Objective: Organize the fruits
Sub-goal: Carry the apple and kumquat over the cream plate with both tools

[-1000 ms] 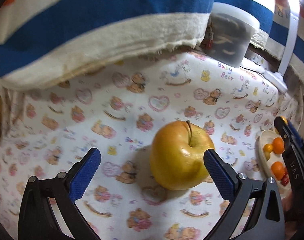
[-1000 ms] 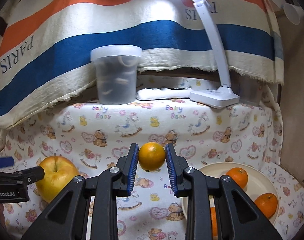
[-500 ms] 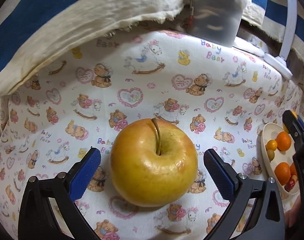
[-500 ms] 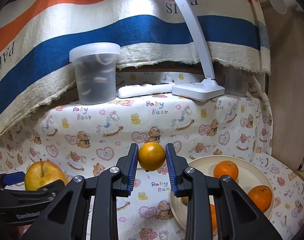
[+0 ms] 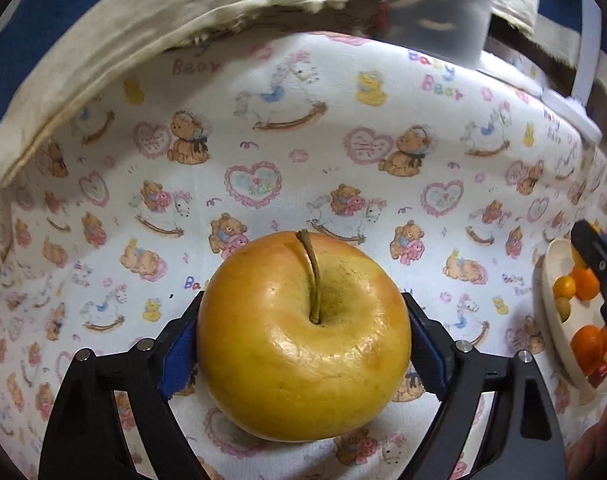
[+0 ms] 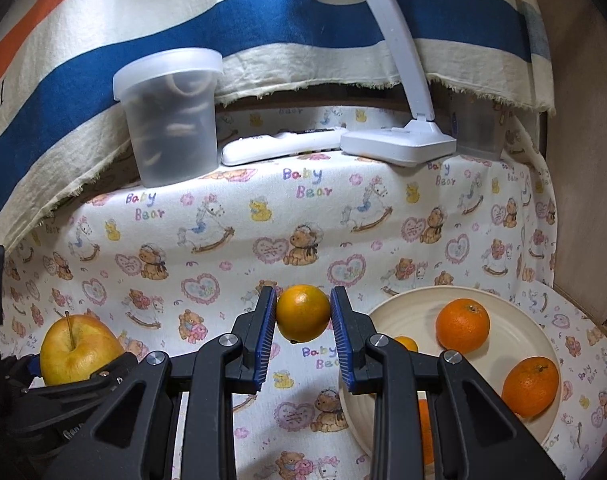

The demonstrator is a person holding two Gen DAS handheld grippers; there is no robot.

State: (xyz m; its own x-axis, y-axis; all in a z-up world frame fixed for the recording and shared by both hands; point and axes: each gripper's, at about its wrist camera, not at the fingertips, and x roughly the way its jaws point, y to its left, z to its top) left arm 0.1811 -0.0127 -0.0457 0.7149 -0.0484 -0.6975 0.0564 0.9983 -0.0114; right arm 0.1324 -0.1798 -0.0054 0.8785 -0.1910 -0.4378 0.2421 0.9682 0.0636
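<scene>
- Far left: the left tongs sit low over the bench, angled down, with the yellow apple squarely between their two blue pads. Their jaws have just been closing in on it, and both pads now lie against the apple's flanks, so I read this as a grip just taken, though how firmly it bites I cannot tell.
- The apple rests on the bear-print cloth, stem pointing up and slightly away from the tongs. It is nearly round, so there is no long axis to line up; the grip runs across its widest girth.
- From the right wrist view the same apple lies at the left edge of the bench, with the left tongs wrapped round it.
- Centre: the right tongs are clenched on a small orange, which hangs clear above the cloth.
- Right: the cream plate lies just beside and below the right tongs, already carrying two oranges in plain sight and more fruit partly hidden behind the tongs.
- The relation that matters: the plate lies to the right of both tongs. The right hand is much the nearer, so its orange probably needs only a short carry rightward and down; the apple must cross most of the bench to reach the plate.
</scene>
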